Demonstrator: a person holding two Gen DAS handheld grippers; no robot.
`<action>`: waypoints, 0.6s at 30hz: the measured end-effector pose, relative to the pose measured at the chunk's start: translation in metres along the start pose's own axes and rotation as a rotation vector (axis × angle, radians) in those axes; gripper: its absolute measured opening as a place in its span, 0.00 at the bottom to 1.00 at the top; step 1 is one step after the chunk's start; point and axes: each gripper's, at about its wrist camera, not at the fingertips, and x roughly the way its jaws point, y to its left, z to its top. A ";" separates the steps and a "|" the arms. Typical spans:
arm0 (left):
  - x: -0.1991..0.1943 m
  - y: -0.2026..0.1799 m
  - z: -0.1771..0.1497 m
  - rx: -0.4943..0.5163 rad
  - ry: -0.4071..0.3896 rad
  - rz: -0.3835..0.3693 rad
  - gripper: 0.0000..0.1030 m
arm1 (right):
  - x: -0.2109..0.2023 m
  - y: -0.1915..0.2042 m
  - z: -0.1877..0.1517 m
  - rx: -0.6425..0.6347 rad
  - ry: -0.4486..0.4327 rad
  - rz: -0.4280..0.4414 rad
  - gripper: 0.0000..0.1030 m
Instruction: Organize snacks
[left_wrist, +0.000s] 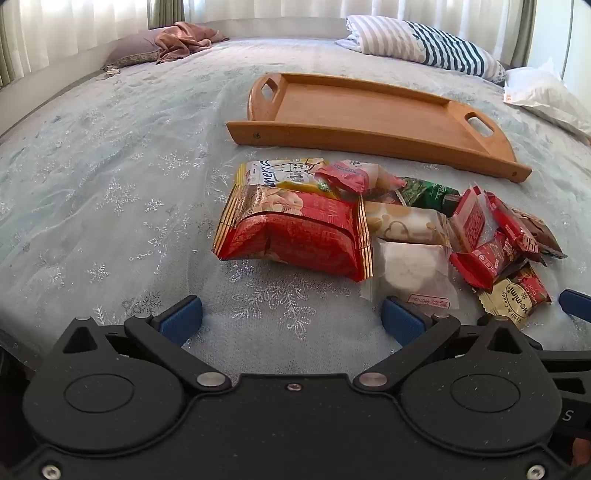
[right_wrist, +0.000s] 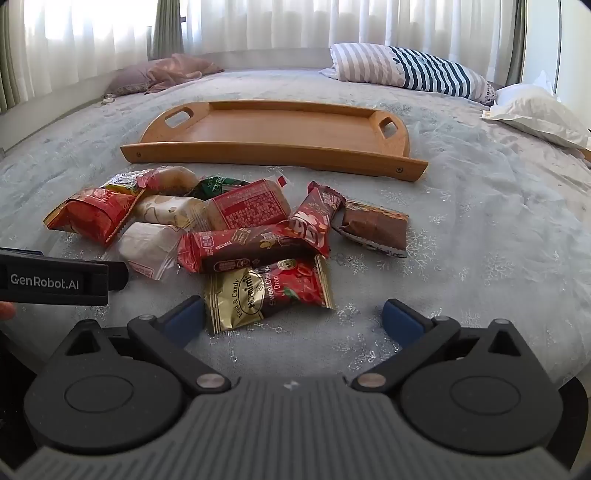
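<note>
A pile of wrapped snacks lies on the bed in front of an empty wooden tray. In the left wrist view a big red bag is nearest, a white wrapped cake beside it. My left gripper is open and empty, just short of the red bag. In the right wrist view a gold and red candy pack lies just ahead of my right gripper, which is open and empty. A red bar and a brown pack lie behind it.
The bed has a pale blue snowflake cover. A striped pillow and a white pillow lie at the far right, a pink cloth at the far left. The left gripper's body shows at the right view's left edge.
</note>
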 end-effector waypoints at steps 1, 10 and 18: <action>0.000 0.000 0.000 0.000 0.000 0.001 1.00 | 0.000 0.000 0.000 0.002 0.002 0.002 1.00; 0.000 0.000 -0.001 -0.005 0.004 -0.003 1.00 | -0.001 0.001 -0.001 -0.001 -0.004 -0.001 1.00; 0.003 0.002 0.000 -0.002 0.005 -0.001 1.00 | -0.001 0.001 -0.001 -0.002 -0.005 -0.002 1.00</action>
